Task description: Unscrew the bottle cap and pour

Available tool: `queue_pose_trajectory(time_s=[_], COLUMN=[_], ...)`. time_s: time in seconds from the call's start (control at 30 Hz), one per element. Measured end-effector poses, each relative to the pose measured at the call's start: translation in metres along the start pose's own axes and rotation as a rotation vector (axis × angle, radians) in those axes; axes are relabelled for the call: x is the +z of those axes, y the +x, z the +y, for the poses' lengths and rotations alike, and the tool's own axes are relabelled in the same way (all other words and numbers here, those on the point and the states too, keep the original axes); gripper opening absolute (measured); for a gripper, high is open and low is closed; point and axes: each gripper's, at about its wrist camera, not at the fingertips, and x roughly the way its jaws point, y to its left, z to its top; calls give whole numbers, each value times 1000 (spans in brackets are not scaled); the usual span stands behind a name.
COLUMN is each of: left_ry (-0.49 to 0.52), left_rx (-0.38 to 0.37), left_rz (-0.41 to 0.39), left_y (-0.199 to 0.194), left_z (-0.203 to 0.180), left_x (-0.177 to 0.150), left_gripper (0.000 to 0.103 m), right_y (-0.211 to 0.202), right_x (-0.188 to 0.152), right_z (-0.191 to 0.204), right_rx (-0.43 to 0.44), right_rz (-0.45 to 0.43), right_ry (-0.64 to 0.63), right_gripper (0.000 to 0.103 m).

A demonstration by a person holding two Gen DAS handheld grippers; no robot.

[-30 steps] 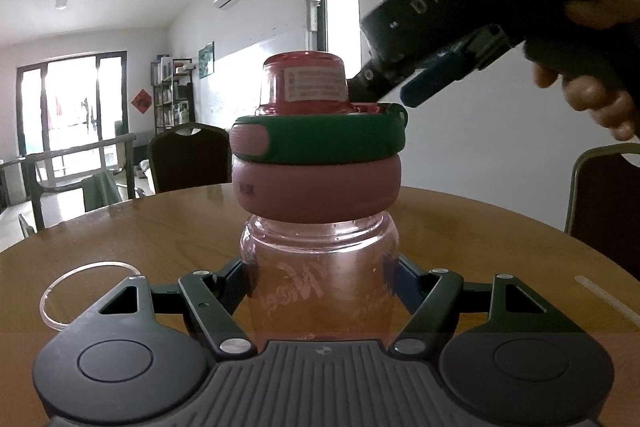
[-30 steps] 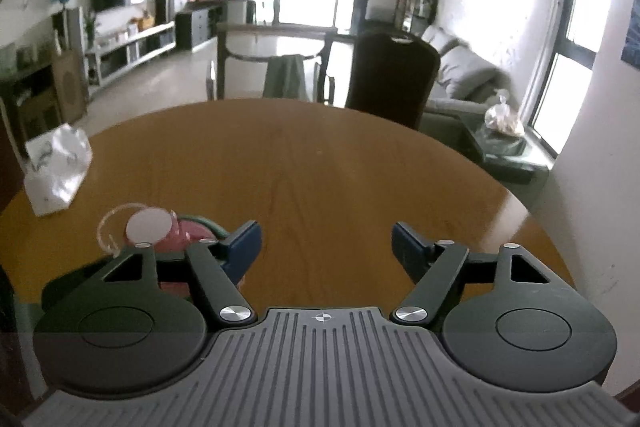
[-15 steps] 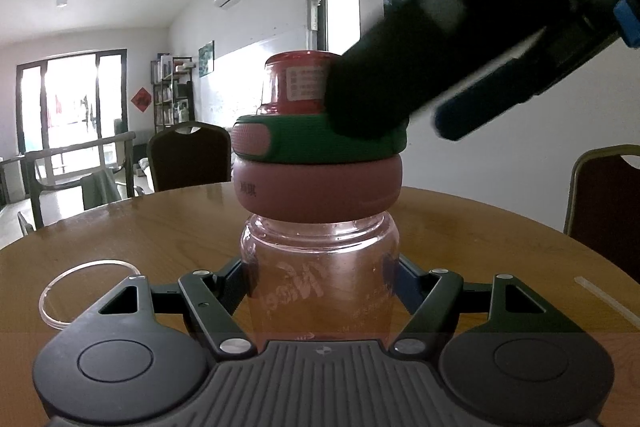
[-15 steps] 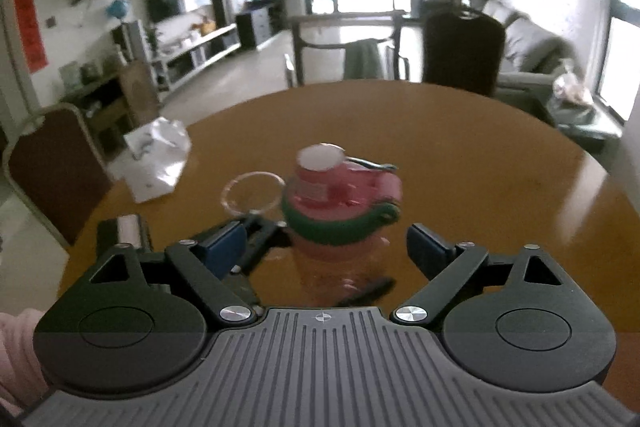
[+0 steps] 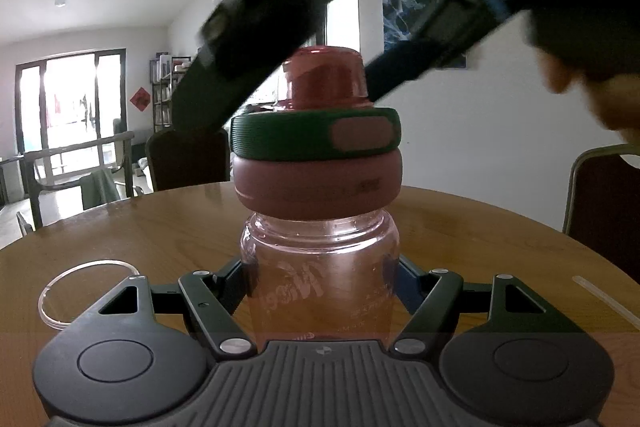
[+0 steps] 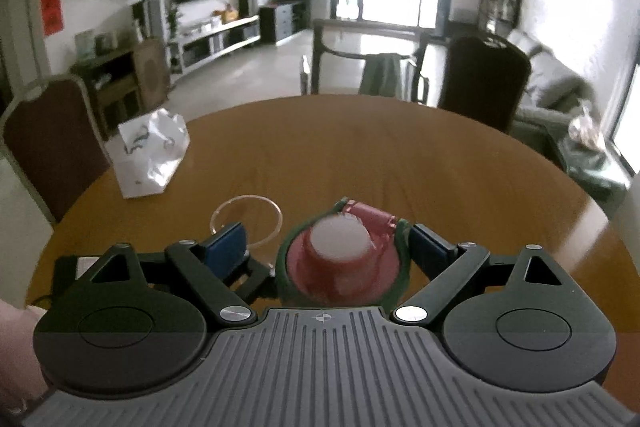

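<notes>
Cap (image 6: pixel 344 259) between right gripper (image 6: pixel 324 247) jaws — untouched

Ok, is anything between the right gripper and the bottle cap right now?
Nothing visible. The right gripper is open above the cap, one finger on each side, with only air between them. The left gripper clamps the bottle lower down, clear of the cap.

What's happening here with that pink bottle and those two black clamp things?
A person holds a gripper in each hand. The left gripper is clamped on the body of the pink bottle, which stands upright on the round wooden table. The right gripper is open above the cap, its fingers on either side. The cap is still on.
</notes>
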Motion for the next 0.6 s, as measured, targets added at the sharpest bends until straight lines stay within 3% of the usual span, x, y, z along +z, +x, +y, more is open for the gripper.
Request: queue_pose_trajectory(time_s=[0.27,0.37,0.47,0.6], left_ry=[-2,-1,0,3], left_rx=[2,1,0,3], left_rz=[2,3,4,-1], left_y=[76,108,129,117], left_z=[98,134,155,141], left_x=[5,7,7,5], left_gripper=[71,71,71,71], right_y=[-24,-22,-17,-17], right_x=[4,5,6,6], right_z=[-5,-3,-1,0], right_rx=[-71,-79,-91,-95], right_rz=[20,34,57,68], right_ry=[50,38,20,11], right_gripper=[91,80,77,74])
